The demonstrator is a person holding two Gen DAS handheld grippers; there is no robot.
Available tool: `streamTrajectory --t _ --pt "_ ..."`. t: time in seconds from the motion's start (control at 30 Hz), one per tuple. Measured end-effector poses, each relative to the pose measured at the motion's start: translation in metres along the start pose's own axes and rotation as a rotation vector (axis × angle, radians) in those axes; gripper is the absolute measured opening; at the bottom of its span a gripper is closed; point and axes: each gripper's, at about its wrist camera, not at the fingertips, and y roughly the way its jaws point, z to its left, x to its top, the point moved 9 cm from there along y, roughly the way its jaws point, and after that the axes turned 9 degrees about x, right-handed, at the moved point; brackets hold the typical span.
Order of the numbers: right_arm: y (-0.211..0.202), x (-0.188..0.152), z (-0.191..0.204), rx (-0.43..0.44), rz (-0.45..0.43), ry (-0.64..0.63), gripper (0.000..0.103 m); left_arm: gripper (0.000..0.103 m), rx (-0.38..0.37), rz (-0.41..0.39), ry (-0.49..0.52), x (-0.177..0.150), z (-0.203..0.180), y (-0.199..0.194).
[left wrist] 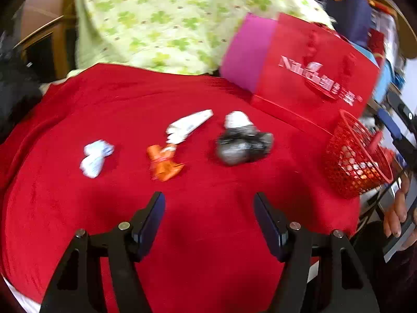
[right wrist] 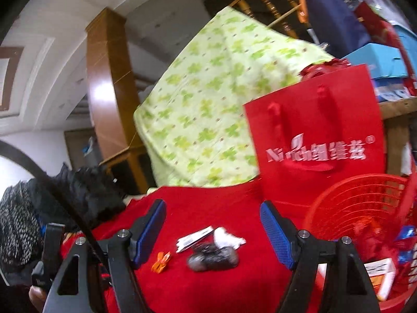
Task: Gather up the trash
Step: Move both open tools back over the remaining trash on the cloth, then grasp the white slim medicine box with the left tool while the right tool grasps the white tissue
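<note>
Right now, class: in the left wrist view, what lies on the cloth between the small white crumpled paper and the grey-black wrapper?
An orange wrapper and a long white wrapper lie between the white crumpled paper and the grey-black wrapper, shown in the left wrist view.

cloth (left wrist: 104,221): red, matt, napped | basket (left wrist: 346,180): red plastic mesh | bag (left wrist: 312,78): smooth paper

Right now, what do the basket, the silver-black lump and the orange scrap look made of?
Basket: red plastic, glossy, moulded lattice of holes. Silver-black lump: probably crumpled foil or metallised film, given its shiny creases; blur leaves that open. Orange scrap: looks like a thin twisted wrapper, film or paper.
</note>
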Motion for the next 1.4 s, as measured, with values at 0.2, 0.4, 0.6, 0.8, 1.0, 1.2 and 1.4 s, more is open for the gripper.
streamTrajectory --t 0.2,0.4,0.6,0.8,1.0,1.2,1.4 --pt "0.029 -0.023 -0.001 -0.001 0.099 0.045 0.078 0.071 0.032 -0.016 -0.03 -0.009 0.027 0.0" --pt "0.062 -0.054 -0.009 -0.02 0.235 0.118 0.078 0.071 0.033 0.009 -0.054 -0.025 0.041 0.012" --pt "0.085 -0.073 -0.009 -0.038 0.312 0.142 0.078 0.07 0.043 0.033 -0.101 -0.039 0.066 0.022" --pt "0.115 -0.08 -0.01 -0.048 0.362 0.146 0.078 0.07 0.057 0.05 -0.153 -0.045 0.094 0.029" --pt "0.161 -0.081 -0.029 -0.074 0.417 0.168 0.077 0.07 0.075 0.043 -0.176 -0.039 0.114 0.03" --pt "0.212 -0.1 -0.08 -0.117 0.521 0.321 0.064 0.07 0.05 0.014 -0.114 0.006 0.102 0.037" --pt "0.245 -0.111 -0.106 -0.086 0.577 0.384 0.063 0.071 0.0 0.028 0.022 0.072 0.062 0.08"
